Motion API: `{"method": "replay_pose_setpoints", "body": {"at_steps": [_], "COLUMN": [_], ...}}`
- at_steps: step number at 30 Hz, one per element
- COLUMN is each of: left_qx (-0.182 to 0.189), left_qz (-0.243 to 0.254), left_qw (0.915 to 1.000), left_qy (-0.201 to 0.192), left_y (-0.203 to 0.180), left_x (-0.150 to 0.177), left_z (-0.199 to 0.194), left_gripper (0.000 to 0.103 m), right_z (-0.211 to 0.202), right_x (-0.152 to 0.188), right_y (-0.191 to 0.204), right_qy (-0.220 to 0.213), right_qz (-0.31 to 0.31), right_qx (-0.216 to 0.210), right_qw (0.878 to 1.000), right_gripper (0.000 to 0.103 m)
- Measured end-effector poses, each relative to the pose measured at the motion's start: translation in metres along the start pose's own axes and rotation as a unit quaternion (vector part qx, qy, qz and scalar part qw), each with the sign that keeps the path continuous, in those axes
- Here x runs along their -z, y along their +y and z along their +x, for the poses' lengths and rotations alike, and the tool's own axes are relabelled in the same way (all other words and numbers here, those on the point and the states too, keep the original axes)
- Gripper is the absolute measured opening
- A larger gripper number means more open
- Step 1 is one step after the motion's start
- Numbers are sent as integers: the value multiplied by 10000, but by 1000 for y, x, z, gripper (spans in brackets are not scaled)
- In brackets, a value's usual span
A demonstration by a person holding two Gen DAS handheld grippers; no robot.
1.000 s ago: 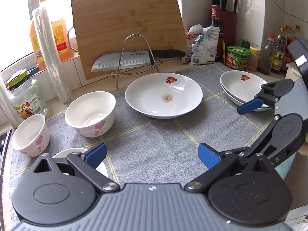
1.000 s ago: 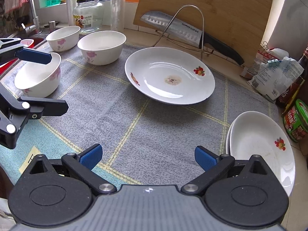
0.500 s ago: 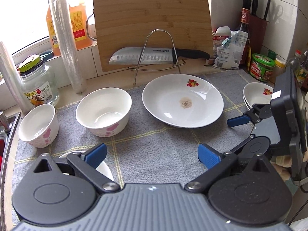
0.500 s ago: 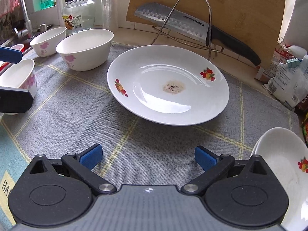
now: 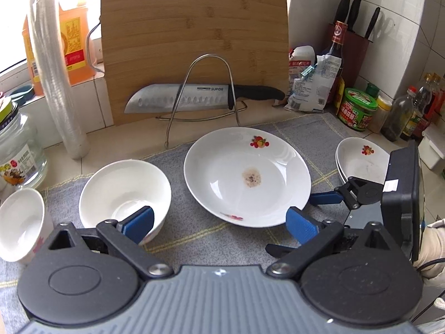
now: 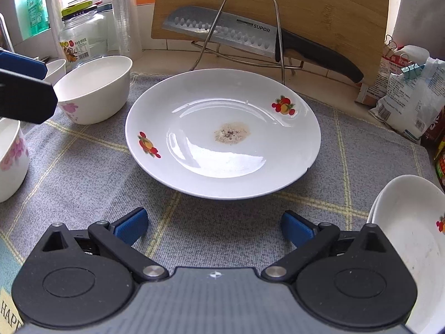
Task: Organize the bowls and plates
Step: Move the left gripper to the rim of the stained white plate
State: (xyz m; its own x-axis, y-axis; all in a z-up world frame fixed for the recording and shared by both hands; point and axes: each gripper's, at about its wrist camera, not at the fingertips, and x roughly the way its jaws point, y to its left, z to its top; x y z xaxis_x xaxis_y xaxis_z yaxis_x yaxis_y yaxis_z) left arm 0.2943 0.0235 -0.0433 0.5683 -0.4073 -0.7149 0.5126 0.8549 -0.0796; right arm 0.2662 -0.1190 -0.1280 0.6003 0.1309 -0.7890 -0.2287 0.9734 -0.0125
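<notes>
- Both grippers, left point(image 5: 219, 221) and right point(image 6: 214, 226), sit nearer the stained plate point(image 6: 222, 133) than before
- Jaws of both spread wide, gripping nothing

Stained white plate point(image 6: 222, 133) flat between bowls point(image 6: 94, 89) and stacked plates point(image 6: 411, 236)

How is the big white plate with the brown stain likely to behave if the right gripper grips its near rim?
The large plate looks like glazed ceramic with glare on it, so probably rigid but slippery between the jaws. Its rim is thin and flared; held by one edge, it would likely tilt down at the far side. It is likely fragile, and already seems chipped on its right rim.
</notes>
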Motion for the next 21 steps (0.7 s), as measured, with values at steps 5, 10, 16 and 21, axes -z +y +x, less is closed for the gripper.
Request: {"method": "replay_pose_setpoints", "body": {"at_steps": [5, 10, 16, 21], "left_qx": [175, 324, 221, 153], "left_qz": [293, 201, 244, 195], "left_qw": [9991, 9981, 9987, 9991], "left_qy": [269, 475, 390, 330], "left_y": [1, 3, 3, 6], "left_x": [-35, -65, -90, -88], "left_z": [16, 26, 30, 46], "left_gripper": [101, 101, 101, 101], "right_z": [3, 3, 2, 2], "right_x": [0, 1, 1, 2], "right_y": [0, -1, -2, -2], "right_qy": [-38, -109, -149, -187], "right_qz": [76, 50, -18, -80], "right_qx": [58, 37, -9, -62], "right_qw": [9999, 9999, 9999, 9998], "right_gripper": [103, 103, 103, 103]}}
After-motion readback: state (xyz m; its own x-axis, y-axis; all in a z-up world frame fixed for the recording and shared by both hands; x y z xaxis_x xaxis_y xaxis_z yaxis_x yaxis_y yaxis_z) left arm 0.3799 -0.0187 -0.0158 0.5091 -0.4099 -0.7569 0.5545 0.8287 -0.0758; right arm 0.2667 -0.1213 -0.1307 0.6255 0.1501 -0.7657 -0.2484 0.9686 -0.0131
